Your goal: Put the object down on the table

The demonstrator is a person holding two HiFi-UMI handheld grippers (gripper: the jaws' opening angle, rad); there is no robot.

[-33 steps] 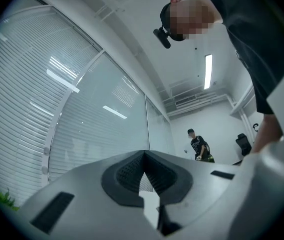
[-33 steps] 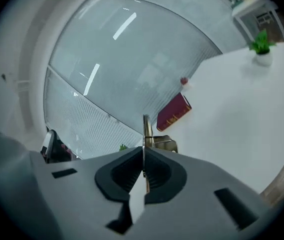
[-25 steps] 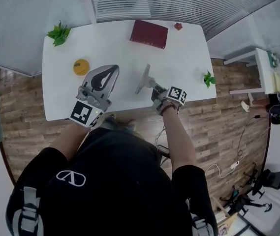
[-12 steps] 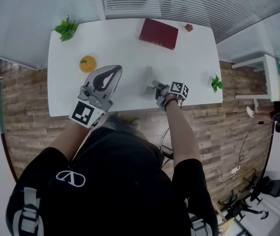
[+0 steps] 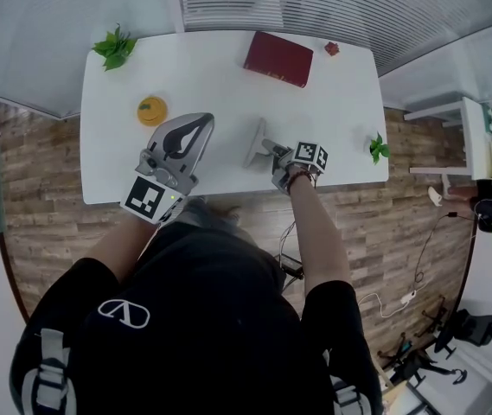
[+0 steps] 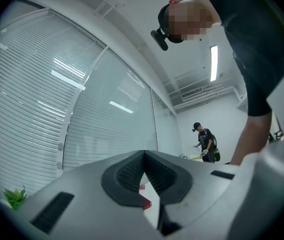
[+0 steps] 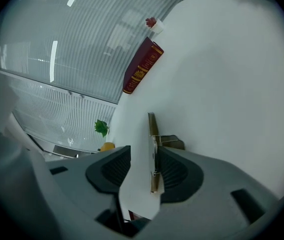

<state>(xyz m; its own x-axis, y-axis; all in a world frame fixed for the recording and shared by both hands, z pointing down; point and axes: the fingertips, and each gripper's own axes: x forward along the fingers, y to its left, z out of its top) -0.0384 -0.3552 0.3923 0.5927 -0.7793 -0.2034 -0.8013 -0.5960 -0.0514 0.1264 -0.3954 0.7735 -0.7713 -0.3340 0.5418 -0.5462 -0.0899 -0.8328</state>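
A thin grey photo frame [image 5: 255, 143] stands upright on its brown back stand on the white table [image 5: 341, 102], near the front edge. In the right gripper view the frame [image 7: 153, 134] is edge-on between the jaws of my right gripper [image 7: 142, 156]. These jaws have just been opening: the left pad stands clear of the frame, and the frame rests close against the right pad without being pressed. From above, my right gripper [image 5: 269, 151] sits just behind the frame. My left gripper [image 5: 199, 124] hovers over the table to the left, shut and empty, pads [image 6: 132, 171] meeting.
A dark red book [image 5: 279, 59] lies at the table's back, with a small red thing [image 5: 332, 48] beside it. An orange [image 5: 151, 111] sits at the left, a green sprig [image 5: 114, 47] at the back left corner, another [image 5: 378, 149] at the right edge. A person [image 6: 205, 141] stands far off.
My right gripper has come down with the frame, which went from tilted above the table to standing on it. The left gripper has stayed where it was.
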